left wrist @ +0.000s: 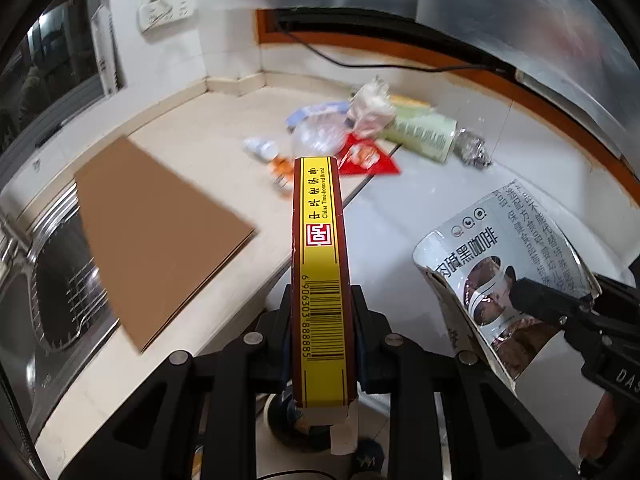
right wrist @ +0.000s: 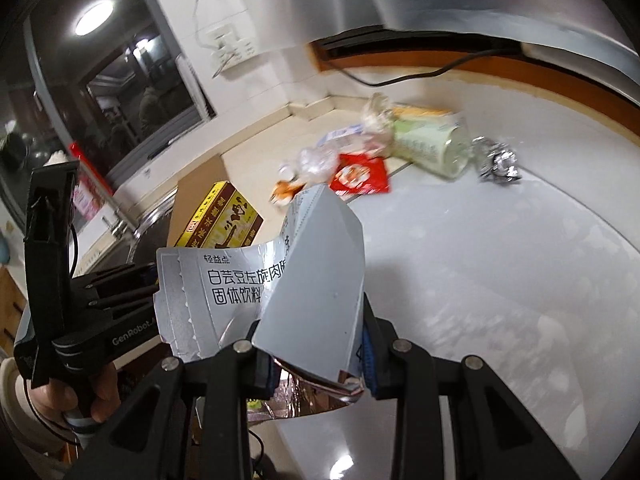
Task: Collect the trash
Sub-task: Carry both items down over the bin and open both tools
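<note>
Two tools were loaded at this moment, each pinching one piece of trash. Your left tool had its fingers pressed against both flat faces of a yellow and dark red box, which stood on edge in the middle of the left wrist view with its barcode side up. That same box showed at center left in the right wrist view, partly hidden behind the pouch.

Your right tool was clamped on a crumpled silver pouch printed with black characters, filling the lower middle of its own view. In the left wrist view the pouch sat at the lower right, with the right tool gripping its lower part.

Beyond both held items, at the upper middle of each frame, the rest of the trash lay in a loose pile on the pale bench: a red wrapper, a pale green bag on its side, a crumpled white wad touching the green bag, clear plastic just beside the red wrapper, and a ball of foil at the pile's right end.

You had a sheet of brown cardboard lying at center left in the left wrist view, overhanging a steel sink at the lower left edge.
</note>
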The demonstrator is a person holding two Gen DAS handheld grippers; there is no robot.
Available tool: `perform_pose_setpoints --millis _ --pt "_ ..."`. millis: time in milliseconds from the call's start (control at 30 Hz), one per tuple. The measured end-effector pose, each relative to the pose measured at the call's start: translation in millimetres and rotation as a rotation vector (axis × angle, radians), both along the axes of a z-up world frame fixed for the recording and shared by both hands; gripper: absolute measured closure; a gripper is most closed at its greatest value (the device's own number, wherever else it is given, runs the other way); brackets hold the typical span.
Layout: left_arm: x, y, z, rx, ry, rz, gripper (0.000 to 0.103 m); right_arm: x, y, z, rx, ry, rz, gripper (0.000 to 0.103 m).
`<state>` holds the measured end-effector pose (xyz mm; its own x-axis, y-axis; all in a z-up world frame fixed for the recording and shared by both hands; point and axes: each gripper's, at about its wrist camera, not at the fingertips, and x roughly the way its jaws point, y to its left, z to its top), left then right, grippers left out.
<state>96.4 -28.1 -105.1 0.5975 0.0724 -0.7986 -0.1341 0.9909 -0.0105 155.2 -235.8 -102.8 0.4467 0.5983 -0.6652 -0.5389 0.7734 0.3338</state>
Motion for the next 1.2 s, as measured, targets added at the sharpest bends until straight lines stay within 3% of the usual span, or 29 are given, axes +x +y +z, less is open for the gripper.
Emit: perform_pose_setpoints --millis 367,600,700,900,1033,1200 --pt "-96 52 -30 -0.003 0.11 -0.153 0.081 -95 69 -10 -0.184 -0.06 0.084 0.072" --pt "-133 63 -97 -0.042 0.248 -0.243 0.081 -145 111 -57 -0.314 -0.053 0.106 0.072" --pt "-137 64 -139 -0.06 0.311 -0.245 0.081 -152 119 -99 -0.361 0.004 0.088 0.072" --pt "-124 61 -241 -0.082 0.417 -0.232 0.081 -137 116 -217 -0.404 0.23 0.0 0.071" --pt "-105 56 -310 -0.035 0.454 -0.278 0.081 -123 123 -293 -0.489 0.258 -0.033 0.071" --pt "-81 58 -381 -0.01 0.504 -0.288 0.079 -95 131 -374 -0.511 0.316 -0.048 0.071"
